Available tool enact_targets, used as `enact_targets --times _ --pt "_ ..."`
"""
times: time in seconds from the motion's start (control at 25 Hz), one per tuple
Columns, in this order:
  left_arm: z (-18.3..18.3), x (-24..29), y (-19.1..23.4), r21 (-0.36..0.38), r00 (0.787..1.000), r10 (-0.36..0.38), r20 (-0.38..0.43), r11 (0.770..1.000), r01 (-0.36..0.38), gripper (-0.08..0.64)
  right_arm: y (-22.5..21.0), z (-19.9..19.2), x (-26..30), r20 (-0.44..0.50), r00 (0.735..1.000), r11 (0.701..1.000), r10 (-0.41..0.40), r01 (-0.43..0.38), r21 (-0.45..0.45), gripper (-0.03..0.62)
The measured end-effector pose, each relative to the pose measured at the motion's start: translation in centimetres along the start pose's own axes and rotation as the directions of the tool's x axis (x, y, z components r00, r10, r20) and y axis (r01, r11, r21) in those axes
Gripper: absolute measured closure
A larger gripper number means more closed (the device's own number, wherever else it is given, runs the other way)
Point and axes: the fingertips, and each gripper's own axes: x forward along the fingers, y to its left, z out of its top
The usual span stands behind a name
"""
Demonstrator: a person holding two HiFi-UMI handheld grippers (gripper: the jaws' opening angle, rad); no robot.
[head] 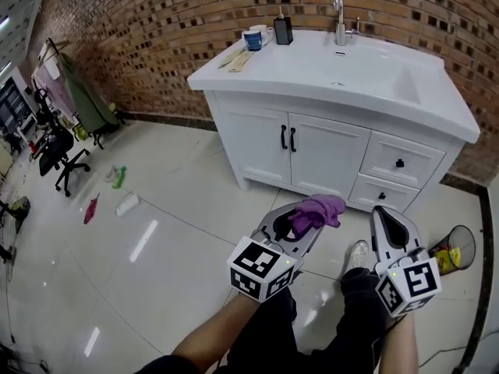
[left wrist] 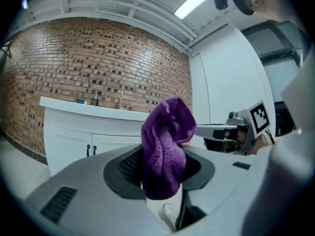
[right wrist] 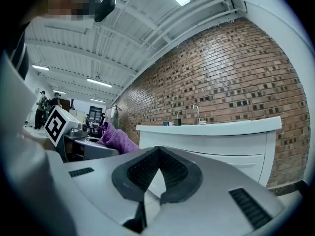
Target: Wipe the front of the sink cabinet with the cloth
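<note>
Left tongs [head: 306, 224] clamping purple cloth [head: 318, 210], right tongs [head: 387, 215] just beside, white sink cabinet [head: 327, 153] ahead against brick wall [head: 148, 37], glossy tiled floor [head: 175, 209].

Cloth [head: 316, 211] before sink cabinet [head: 327, 153].

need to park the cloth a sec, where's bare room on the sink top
Bare: the countertop left of middle, between the wooden sticks and the basin. Crowded: the back-left corner, with the mug and dark bottle left of the faucet.
</note>
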Motion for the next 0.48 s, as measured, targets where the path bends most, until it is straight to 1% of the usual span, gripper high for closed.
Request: enact_targets --times 0.28,0.48 --pt "-0.2 6.7 1.9 0.019 0.999 -0.032 -0.028 0.999 0.033 0.41 -5.5 -0.9 3.6 0.007 0.999 0.998 -0.041 0.041 0.039 0.592" --pt "-0.4 10.4 3.8 0.04 0.999 -0.025 -0.044 0.999 0.027 0.41 -8.1 -1.8 6.4 0.004 0.999 0.998 -0.041 0.041 0.056 0.592"
